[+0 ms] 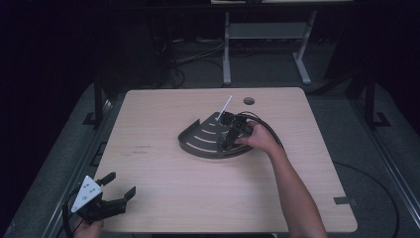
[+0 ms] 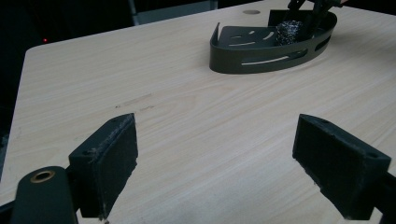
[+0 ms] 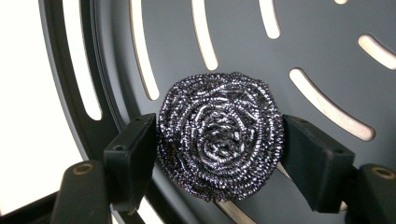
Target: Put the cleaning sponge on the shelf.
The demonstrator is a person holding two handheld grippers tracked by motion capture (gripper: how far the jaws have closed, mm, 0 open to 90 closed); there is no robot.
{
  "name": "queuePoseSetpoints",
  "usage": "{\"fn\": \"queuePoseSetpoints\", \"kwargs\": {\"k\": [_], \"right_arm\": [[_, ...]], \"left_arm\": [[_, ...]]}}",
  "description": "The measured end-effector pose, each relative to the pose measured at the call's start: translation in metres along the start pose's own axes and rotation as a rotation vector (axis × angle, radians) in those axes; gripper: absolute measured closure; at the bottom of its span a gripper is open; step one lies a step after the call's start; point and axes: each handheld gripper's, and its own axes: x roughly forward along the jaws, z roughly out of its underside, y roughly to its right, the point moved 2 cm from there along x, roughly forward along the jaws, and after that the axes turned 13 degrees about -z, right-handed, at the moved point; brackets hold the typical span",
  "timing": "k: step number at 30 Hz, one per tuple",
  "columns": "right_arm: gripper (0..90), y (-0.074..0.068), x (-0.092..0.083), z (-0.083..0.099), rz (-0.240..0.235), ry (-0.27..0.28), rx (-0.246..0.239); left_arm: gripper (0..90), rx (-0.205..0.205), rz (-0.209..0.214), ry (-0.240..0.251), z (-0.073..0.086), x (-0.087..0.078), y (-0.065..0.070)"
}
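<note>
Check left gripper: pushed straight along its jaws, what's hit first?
Probably the dark slotted tray, across bare table; the left gripper is open, nothing between. Depth is unclear.

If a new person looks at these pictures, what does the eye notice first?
First, the shiny steel wool scourer, sitting between the pads of the right gripper inside the dark slotted tray near the table's middle. Next, the left gripper, wide open and holding nothing, at the near left edge of the wooden table.

A dim lab: bare wooden table [image 1: 163,198], metal frame legs [image 1: 227,49], floor cables [image 1: 193,54].
</note>
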Motion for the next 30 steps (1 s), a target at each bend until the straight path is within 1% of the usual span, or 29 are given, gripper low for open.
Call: {"fn": "queuePoseSetpoints", "kwargs": {"k": [7,12,13,23,27,30], "right_arm": [[25.8,-0.001,-0.003,0.0,-0.008,0.015,0.004],[22.8,-0.002,-0.006,-0.001,-0.002,0.027,0.0],[22.5,-0.003,-0.007,-0.001,-0.005,0.029,0.005],[21.6,-0.008,-0.016,0.001,-0.008,0.044,0.003],[21.6,-0.011,-0.02,0.002,-0.003,0.046,-0.006],[21.6,-0.013,-0.023,0.002,-0.002,0.05,-0.005]], "left_arm": [[13.3,-0.001,0.0,-0.002,0.0,0.001,0.0],[13.3,-0.004,-0.001,-0.002,0.0,0.001,0.0],[13.3,-0.003,0.0,-0.002,0.0,0.001,0.0],[13.3,-0.001,0.0,-0.002,0.0,0.001,0.001],[13.3,0.006,0.003,-0.004,0.0,0.002,0.001],[13.3,0.001,0.001,-0.003,0.0,0.001,0.001]]}}
